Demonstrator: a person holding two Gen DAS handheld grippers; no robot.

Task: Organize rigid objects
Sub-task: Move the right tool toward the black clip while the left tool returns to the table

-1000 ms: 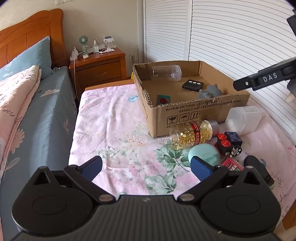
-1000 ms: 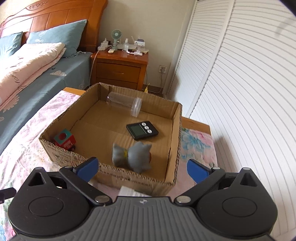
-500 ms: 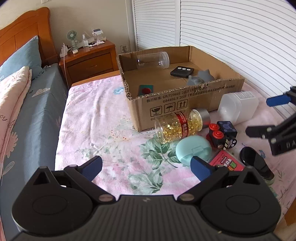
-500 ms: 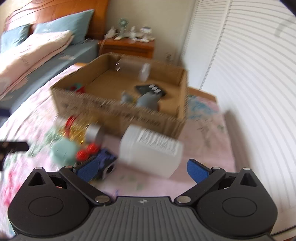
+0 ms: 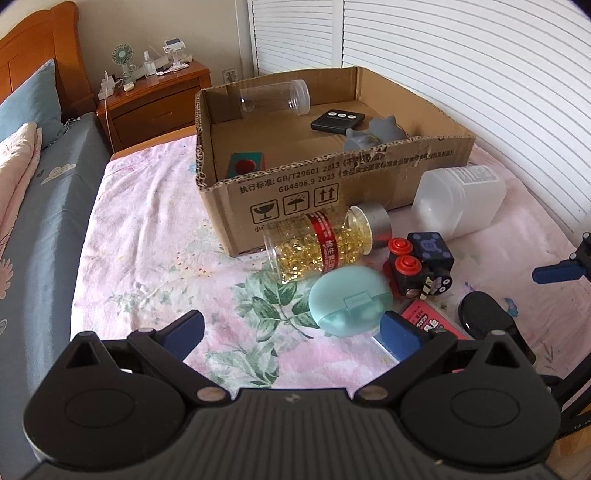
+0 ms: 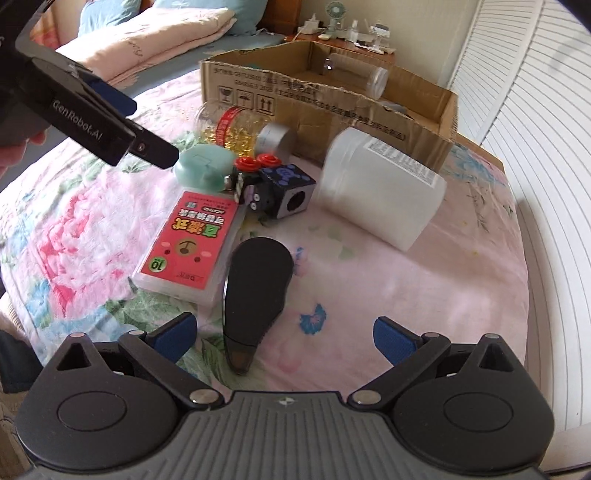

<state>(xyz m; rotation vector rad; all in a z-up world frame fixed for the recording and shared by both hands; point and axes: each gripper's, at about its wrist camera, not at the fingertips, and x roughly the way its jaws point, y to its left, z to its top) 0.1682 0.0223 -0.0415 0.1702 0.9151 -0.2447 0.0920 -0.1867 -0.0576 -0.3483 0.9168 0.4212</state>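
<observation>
Bedroom w/ a table-like surface covered by a pink floral cloth [image 5: 147, 236], set right beside a bed w/ a blue-grey sheet [image 5: 40, 229], pink quilt [image 6: 147, 33] & blue pillow [image 5: 29, 103]. Wooden headboard [image 5: 37, 37] at back, wooden nightstand [image 5: 155, 99] by it carrying a small green fan [image 5: 121, 55] & bits too small to tell. White louvred doors [image 5: 461, 55] run along the far and right side. Open cardboard box [image 5: 332, 188] sits on the cloth towards the back; inside: clear jar [image 5: 275, 98] on its side, black timer [image 5: 338, 120], grey figure [image 5: 373, 134], red/teal cube [image 5: 245, 164]. Loose items cluster in front of the box: capsule bottle [image 5: 325, 243] on its side touching the box wall, white plastic jar [image 6: 380, 188] also on its side just beside it, black toy w/ red knobs [image 5: 419, 264], mint round case [image 5: 349, 301] touching the bottle, red-label flat box [image 6: 188, 240], black oval item [image 6: 255, 291] lying nearest the cams. Left gripper [image 5: 291, 332]: jaws wide, empty, hovering over the cloth w/ the right blue pad [image 5: 400, 334] near the mint case. Right gripper [image 6: 284, 338]: jaws wide, empty, low over the cloth w/ the black oval item lying between the fingers, closer to the left one, contact can't tell. Each gripper shows at the edge of the other's view.
</observation>
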